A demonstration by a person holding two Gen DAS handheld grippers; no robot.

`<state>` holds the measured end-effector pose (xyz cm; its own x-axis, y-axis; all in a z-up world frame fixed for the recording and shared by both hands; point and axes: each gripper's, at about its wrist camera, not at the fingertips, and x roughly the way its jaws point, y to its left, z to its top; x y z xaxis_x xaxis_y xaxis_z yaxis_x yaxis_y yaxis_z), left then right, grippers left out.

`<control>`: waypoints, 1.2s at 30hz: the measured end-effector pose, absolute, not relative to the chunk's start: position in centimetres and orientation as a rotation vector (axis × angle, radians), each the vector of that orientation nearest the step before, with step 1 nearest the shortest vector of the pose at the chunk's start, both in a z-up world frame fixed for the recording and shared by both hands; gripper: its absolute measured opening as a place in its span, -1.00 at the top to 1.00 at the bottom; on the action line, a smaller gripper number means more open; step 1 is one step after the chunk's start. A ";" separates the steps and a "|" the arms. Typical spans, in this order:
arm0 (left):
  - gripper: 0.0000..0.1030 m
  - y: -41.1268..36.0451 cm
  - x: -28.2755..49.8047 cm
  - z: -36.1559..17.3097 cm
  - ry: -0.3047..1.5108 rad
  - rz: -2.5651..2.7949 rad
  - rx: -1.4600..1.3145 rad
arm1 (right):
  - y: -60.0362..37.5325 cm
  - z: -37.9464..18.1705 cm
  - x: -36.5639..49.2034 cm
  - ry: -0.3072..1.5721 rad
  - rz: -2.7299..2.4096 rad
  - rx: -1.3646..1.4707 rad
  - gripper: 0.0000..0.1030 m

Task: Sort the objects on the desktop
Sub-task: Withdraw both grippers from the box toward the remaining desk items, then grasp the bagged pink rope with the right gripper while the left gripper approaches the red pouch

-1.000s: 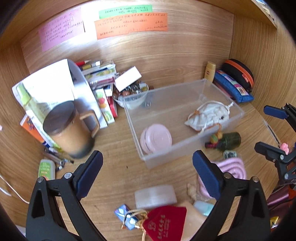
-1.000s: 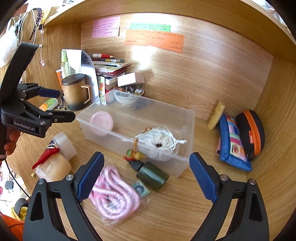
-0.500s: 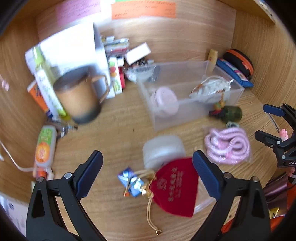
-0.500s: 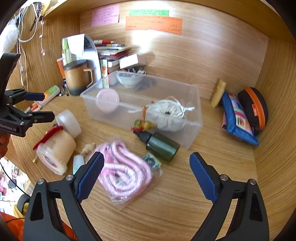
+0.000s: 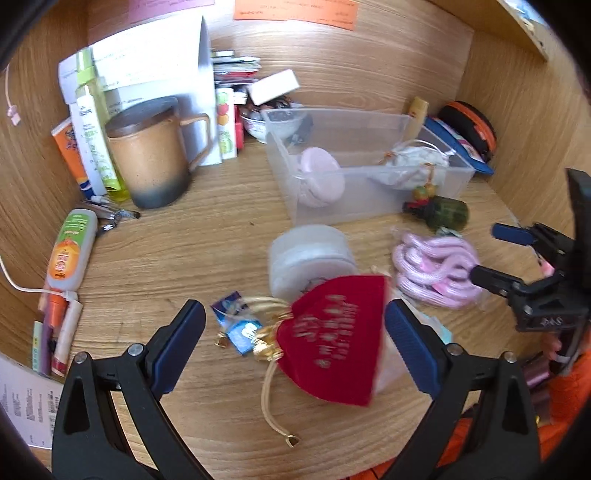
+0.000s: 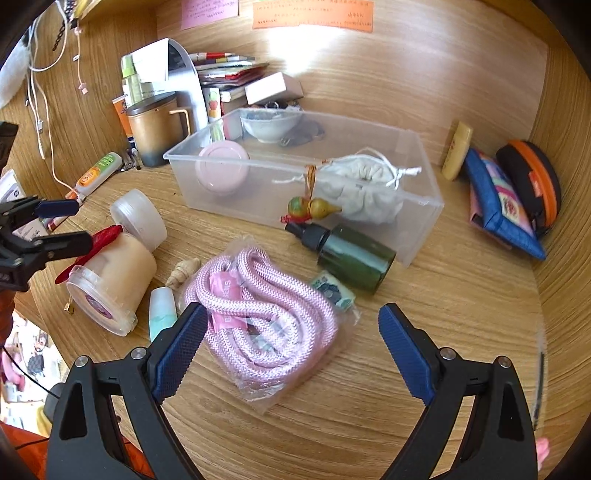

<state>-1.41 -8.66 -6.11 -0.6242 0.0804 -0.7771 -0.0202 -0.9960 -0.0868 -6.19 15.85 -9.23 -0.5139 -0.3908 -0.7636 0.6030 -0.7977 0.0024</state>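
Both cameras sit close above the desk (image 6: 461, 314), looking steeply down and forward along their own fingers. The left view faces the red pouch (image 5: 332, 339); the right view faces the pink rope (image 6: 258, 314). Both share the clear box (image 5: 369, 203).

Bin (image 6: 421, 225) at rear centre, holding disc (image 6: 221, 167) left and pouch (image 6: 360, 192) right. Before it, bottle (image 6: 354, 254); nearer, rope (image 6: 258, 317). Mug (image 6: 155, 129) left of bin; cases (image 6: 506, 199) right.

A wood-grain table (image 6: 424, 332) sits boxed in by matching wooden back wall (image 6: 388, 74) and side panels, bright light glaring on the wall below coloured paper notes (image 6: 312, 14).
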 end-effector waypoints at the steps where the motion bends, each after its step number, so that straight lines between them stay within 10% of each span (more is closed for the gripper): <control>1: -0.92 -8.6 -1.3 -6.2 -0.109 2.783 -1.329 | 15.8 -9.3 -6.2 0.345 -2.292 1.072 -0.80; 36: -0.72 -10.1 -0.3 -8.2 -0.420 2.535 -1.240 | 14.2 -12.8 -7.4 0.362 -2.204 1.238 -1.00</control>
<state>-0.29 -10.13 -8.16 -0.5887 0.3783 -0.7144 -0.1275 -0.9162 -0.3800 -7.43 14.21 -12.84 -0.4016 -0.3524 -0.8453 0.6043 -0.7955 0.0446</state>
